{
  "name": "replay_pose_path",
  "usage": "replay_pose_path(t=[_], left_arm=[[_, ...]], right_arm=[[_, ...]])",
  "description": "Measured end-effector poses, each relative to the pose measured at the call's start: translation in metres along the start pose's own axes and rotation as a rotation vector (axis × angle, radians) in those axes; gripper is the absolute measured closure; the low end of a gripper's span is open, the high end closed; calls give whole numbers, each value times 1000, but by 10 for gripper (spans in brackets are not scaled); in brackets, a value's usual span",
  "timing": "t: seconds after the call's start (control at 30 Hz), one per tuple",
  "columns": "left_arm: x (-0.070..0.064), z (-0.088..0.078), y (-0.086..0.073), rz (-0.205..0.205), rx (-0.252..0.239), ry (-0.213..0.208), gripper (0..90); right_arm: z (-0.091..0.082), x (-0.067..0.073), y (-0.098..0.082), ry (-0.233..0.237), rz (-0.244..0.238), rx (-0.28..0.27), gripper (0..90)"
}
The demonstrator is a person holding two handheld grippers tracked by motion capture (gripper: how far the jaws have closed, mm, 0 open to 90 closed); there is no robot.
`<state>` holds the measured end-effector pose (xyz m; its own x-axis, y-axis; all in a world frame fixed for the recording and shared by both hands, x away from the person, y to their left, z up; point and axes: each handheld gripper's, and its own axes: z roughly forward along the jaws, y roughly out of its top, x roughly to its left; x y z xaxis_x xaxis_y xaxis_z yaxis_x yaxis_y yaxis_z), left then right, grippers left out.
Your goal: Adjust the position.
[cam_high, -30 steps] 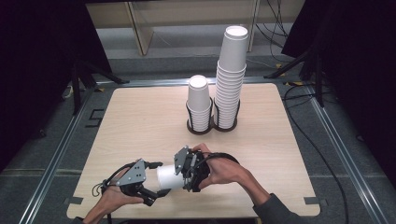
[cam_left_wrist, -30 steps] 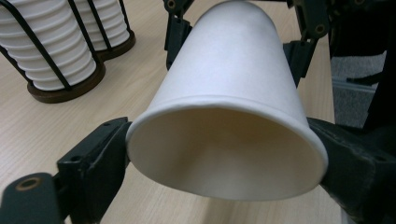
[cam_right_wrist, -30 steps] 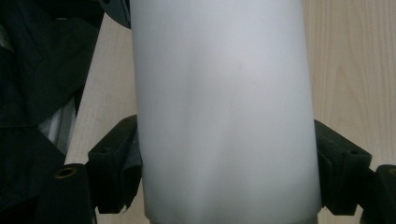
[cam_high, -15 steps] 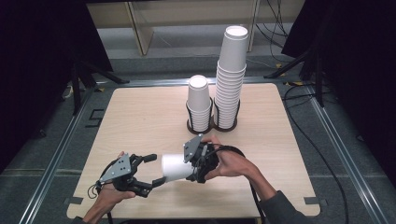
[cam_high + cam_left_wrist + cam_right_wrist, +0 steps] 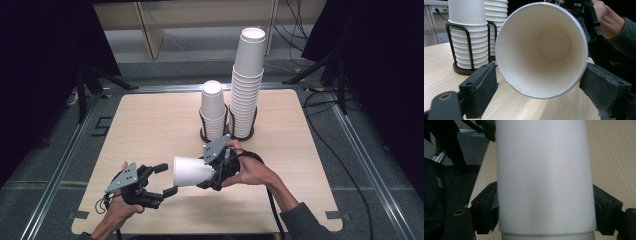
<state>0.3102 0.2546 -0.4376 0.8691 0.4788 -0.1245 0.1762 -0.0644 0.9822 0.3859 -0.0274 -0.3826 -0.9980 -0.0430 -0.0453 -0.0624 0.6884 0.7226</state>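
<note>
A white paper cup (image 5: 192,171) lies on its side in the air just above the wooden table (image 5: 150,125), near its front edge. My right gripper (image 5: 209,172) is shut on the cup's body, and its jaws press both sides of the cup (image 5: 544,177) in the right gripper view. The cup's mouth (image 5: 544,50) faces my left gripper (image 5: 166,179). The left jaws have just been closing a little. They stand apart at either side of the rim, which stays round, and I see no pressing on it.
Two stacks of white cups stand in a black wire holder (image 5: 227,134) at the table's middle back: a short stack (image 5: 212,107) and a tall stack (image 5: 247,75). Cables run over the floor to the right of the table.
The right gripper has drawn the cup to the right and slightly up, away from the left gripper, which had it at the wide end. The left hand has stayed put.
</note>
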Motion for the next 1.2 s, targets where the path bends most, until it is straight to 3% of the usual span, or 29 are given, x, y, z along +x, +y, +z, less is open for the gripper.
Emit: replay_pose_path(t=[0.07, 0.2, 0.47, 0.5, 0.53, 0.7, 0.77, 0.8, 0.87, 0.9, 1.03, 1.2], left_arm=[[0, 3, -1, -9, -23, -15, 130], [-4, 4, 0, -7, -1, -7, 123], [-7, 8, -1, -2, -4, 3, 0], [-7, 8, -1, 2, -7, 0, 0], [-7, 8, -1, 2, -10, -3, 0], [-7, 7, -1, 13, -30, -18, 0], [-7, 6, 0, 12, -34, -24, 17], [-7, 6, 0, 10, -39, -24, 37], [-7, 6, 1, 18, -33, -30, 51], [-6, 5, 1, 26, -28, -30, 58], [-6, 5, 3, 27, -19, -28, 85], [-4, 4, 3, 37, 37, 9, 98]], right_arm=[[1, 1, 1, 10, -5, -12, 229], [3, 2, 2, 26, -15, -29, 229], [14, 6, 4, 78, -24, -44, 229], [14, 7, 4, 75, -8, -36, 229], [16, 6, 4, 84, -29, -44, 229], [18, 7, 5, 102, -19, -64, 229], [18, 9, 5, 95, 11, -51, 229], [19, 7, 5, 102, -21, -66, 229], [19, 7, 3, 102, -1, -60, 230], [20, 6, 3, 105, -17, -65, 231], [22, 5, 2, 104, -7, -57, 225], [20, 7, 4, 7, -14, 8, 183]])
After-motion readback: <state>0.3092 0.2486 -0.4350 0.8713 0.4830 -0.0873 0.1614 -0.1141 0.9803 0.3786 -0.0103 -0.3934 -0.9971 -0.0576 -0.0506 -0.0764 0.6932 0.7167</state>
